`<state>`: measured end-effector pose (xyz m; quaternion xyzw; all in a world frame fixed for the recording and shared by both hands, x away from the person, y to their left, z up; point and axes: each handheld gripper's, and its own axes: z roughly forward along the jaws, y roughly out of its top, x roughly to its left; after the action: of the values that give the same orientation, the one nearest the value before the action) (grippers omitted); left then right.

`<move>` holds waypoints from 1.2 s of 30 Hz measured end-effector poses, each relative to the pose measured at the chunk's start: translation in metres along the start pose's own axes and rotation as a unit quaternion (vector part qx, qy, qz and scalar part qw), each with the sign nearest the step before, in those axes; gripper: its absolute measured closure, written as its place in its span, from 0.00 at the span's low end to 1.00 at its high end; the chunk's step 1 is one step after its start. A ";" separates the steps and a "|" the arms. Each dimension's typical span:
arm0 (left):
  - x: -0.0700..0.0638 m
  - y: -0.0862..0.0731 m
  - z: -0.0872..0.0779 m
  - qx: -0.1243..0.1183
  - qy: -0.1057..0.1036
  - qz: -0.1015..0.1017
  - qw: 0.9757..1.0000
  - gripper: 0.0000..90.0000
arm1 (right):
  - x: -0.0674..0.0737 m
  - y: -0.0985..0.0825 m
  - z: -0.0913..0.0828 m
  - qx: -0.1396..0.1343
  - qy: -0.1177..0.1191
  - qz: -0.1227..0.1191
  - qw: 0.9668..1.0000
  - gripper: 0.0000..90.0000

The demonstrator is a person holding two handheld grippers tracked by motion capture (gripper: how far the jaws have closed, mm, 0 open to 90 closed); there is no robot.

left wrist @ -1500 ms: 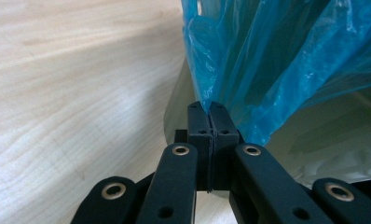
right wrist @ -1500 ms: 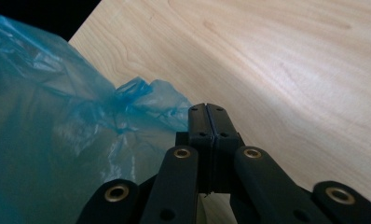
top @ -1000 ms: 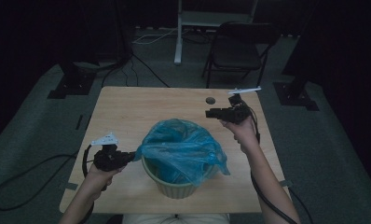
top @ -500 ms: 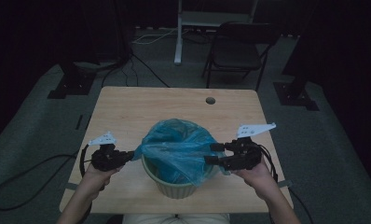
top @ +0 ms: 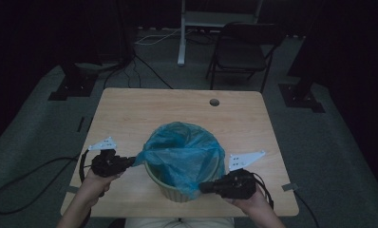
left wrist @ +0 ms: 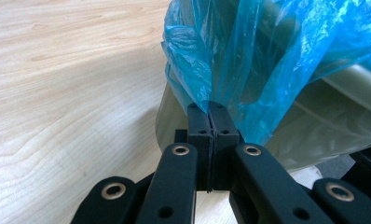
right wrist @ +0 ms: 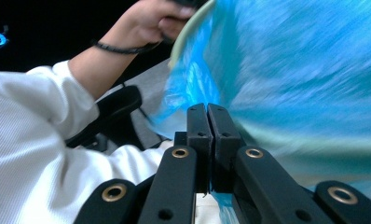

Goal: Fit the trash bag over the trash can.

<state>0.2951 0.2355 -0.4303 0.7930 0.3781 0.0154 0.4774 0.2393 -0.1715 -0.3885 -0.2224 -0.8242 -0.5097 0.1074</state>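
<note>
While no lettering is legible, item: blue bag [top: 184, 152] lining bin [top: 177, 190]; left tool [top: 129, 161] and right tool [top: 203, 186] each pinch its film, right's jaws having just closed.

My grippers [top: 130, 161] are matte black, each topped by a pale grey three-cornered plate [top: 103, 143]. Brass-ringed screws [left wrist: 180, 150] dot my jaw links. A black cable [top: 35, 172] trails off. The person wears a white ribbed sleeve [right wrist: 30, 121] and a black wristband [right wrist: 120, 48].

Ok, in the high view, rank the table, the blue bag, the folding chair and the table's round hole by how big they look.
1. table
2. blue bag
3. folding chair, though it stands farther off, so its rank against the bag is unsure
4. round hole
</note>
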 end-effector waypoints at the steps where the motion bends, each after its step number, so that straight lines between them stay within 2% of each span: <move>1: 0.000 -0.001 0.000 0.001 0.000 0.000 1.000 1.00 | 0.000 -0.004 0.003 0.002 0.003 0.004 1.000 0.99; 4: 0.003 -0.004 0.001 0.000 -0.001 -0.006 1.000 1.00 | -0.004 -0.022 0.018 0.021 0.017 0.025 0.999 0.99; 5: 0.003 -0.005 0.002 -0.001 -0.005 -0.010 1.000 1.00 | -0.005 -0.027 0.021 0.027 0.013 0.026 0.999 0.99; 8: 0.003 -0.006 0.004 0.006 0.003 -0.004 1.000 1.00 | -0.017 -0.045 0.031 0.033 0.001 0.052 0.998 0.99; 9: 0.003 -0.006 0.005 0.008 -0.001 -0.006 1.000 1.00 | -0.020 -0.049 0.032 0.034 -0.007 0.058 0.998 0.99; 11: 0.004 -0.008 0.009 0.016 0.005 -0.004 1.000 1.00 | -0.027 -0.060 0.036 0.044 -0.029 0.071 0.996 0.99; 17: 0.013 -0.019 0.031 0.043 0.024 -0.015 0.999 1.00 | -0.057 -0.089 0.043 0.053 -0.050 0.126 0.989 0.99; 19: 0.018 -0.024 0.042 0.058 0.025 -0.025 0.998 1.00 | -0.065 -0.096 0.043 0.056 -0.068 0.138 0.987 0.99; 22: 0.020 -0.028 0.056 0.078 0.036 -0.021 0.996 1.00 | -0.075 -0.106 0.043 0.060 -0.081 0.157 0.982 0.99; 25: 0.021 -0.031 0.064 0.085 0.038 -0.023 0.995 1.00 | -0.083 -0.116 0.043 0.061 -0.089 0.175 0.979 0.99; 26: 0.022 -0.031 0.065 0.083 0.037 -0.024 0.996 1.00 | -0.084 -0.118 0.043 0.059 -0.089 0.179 0.978 0.98; 27: 0.021 -0.031 0.064 0.081 0.037 -0.020 0.996 1.00 | -0.085 -0.120 0.041 0.052 -0.085 0.187 0.977 0.93; 28: 0.020 -0.030 0.063 0.080 0.042 -0.019 0.996 1.00 | -0.084 -0.120 0.037 0.038 -0.084 0.191 0.977 0.85; 31: 0.019 -0.028 0.056 0.068 0.047 -0.017 0.996 1.00 | -0.079 -0.115 0.021 0.003 -0.085 0.192 0.978 0.74; 33: 0.019 -0.028 0.050 0.056 0.051 -0.018 0.997 1.00 | -0.072 -0.109 0.004 -0.026 -0.089 0.184 0.979 0.68; 36: 0.020 -0.028 0.045 0.055 0.053 -0.017 0.997 1.00 | -0.061 -0.101 -0.020 -0.057 -0.091 0.172 0.979 0.66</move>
<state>0.3103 0.2213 -0.4833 0.8093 0.4168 0.0283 0.4130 0.2438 -0.2430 -0.4838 -0.4122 -0.7496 -0.5070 0.1053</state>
